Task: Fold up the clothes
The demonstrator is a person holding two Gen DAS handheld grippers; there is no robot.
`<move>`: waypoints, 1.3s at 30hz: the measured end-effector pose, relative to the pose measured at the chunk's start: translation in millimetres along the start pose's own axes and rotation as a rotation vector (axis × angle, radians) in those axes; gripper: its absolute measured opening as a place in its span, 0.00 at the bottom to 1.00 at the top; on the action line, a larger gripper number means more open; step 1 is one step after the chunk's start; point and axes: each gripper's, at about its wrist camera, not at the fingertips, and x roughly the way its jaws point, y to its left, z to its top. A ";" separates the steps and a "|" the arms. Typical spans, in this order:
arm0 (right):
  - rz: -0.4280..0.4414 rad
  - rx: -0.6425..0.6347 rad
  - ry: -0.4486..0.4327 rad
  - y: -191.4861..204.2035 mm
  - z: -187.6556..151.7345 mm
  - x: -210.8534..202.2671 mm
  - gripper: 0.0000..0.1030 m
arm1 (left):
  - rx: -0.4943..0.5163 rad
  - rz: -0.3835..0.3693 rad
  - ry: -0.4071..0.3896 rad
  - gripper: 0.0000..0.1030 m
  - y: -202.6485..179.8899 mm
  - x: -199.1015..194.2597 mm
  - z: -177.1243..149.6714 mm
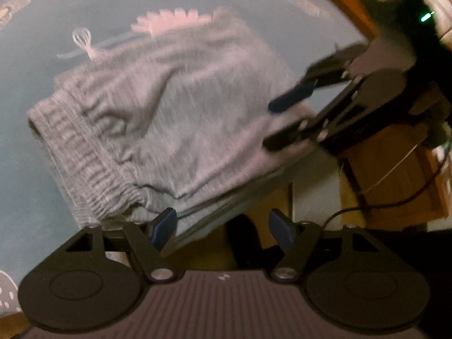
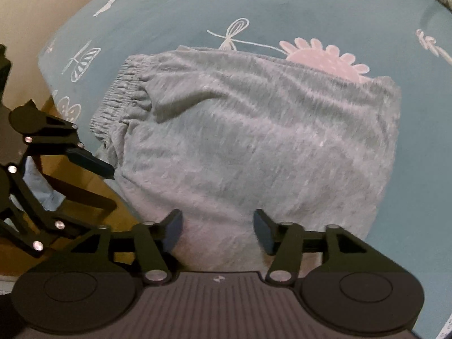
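A bed covered by a pale blue sheet printed with white line-drawn flowers and a pink scalloped blossom fills most of both views. A folded grey knit garment with a gathered elastic waistband lies flat on it, waistband toward the left of the frame, near the mattress edge.

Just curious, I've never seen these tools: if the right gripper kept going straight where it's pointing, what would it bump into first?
Most likely the grey garment: the right gripper stands open directly over it.
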 end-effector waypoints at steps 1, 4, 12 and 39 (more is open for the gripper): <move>0.009 0.012 0.010 -0.4 1.9 -0.5 0.67 | -0.009 -0.010 -0.021 0.70 1.3 -3.7 2.8; 0.027 0.066 0.038 -5.2 9.9 -5.9 0.69 | -0.050 0.002 -0.073 0.70 7.0 -9.6 7.8; -0.075 0.099 0.048 -15.5 19.8 -39.8 0.80 | -0.159 0.142 -0.211 0.70 36.9 -16.9 13.7; -0.775 -0.516 0.108 151.4 -12.1 46.5 0.81 | -0.615 0.113 -0.601 0.74 108.9 -76.1 -137.7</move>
